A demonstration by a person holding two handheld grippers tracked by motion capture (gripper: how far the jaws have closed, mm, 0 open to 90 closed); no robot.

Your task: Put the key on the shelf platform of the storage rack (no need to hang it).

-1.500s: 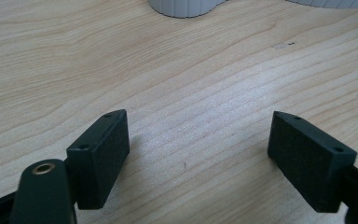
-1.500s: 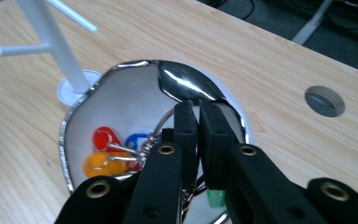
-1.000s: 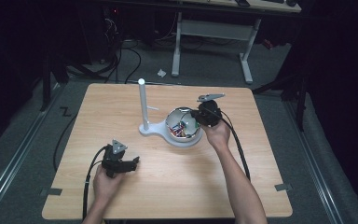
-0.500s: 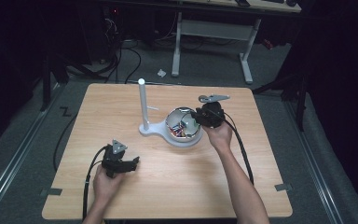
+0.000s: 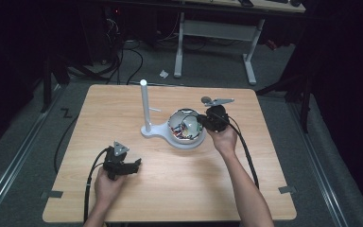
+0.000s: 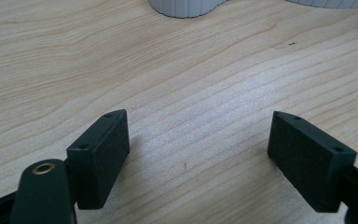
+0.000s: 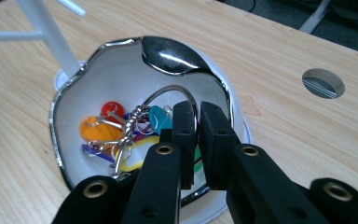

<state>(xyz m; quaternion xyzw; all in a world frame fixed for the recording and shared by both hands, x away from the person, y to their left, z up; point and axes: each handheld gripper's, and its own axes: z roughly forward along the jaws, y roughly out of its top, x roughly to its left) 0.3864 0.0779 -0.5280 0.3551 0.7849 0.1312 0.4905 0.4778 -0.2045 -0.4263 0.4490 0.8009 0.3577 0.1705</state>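
**You are pinching at the key ring in the bowl**

High view: your right gripper [image 5: 201, 124] is dipping into the shiny bowl [image 5: 187, 137] from 3 o'clock, while your left gripper [image 5: 133, 166] is idling at 7 o'clock. Left gripper view: its jaws are standing wide apart over bare table [image 6: 177, 93]. Right gripper view: the jaws have just been closing, nearly together on the big wire ring [image 7: 168, 91] of the key bunch [image 7: 121, 133]. It looks light, floppy, jangly and slippery, so I'd grip the stiff ring rather than the tags.
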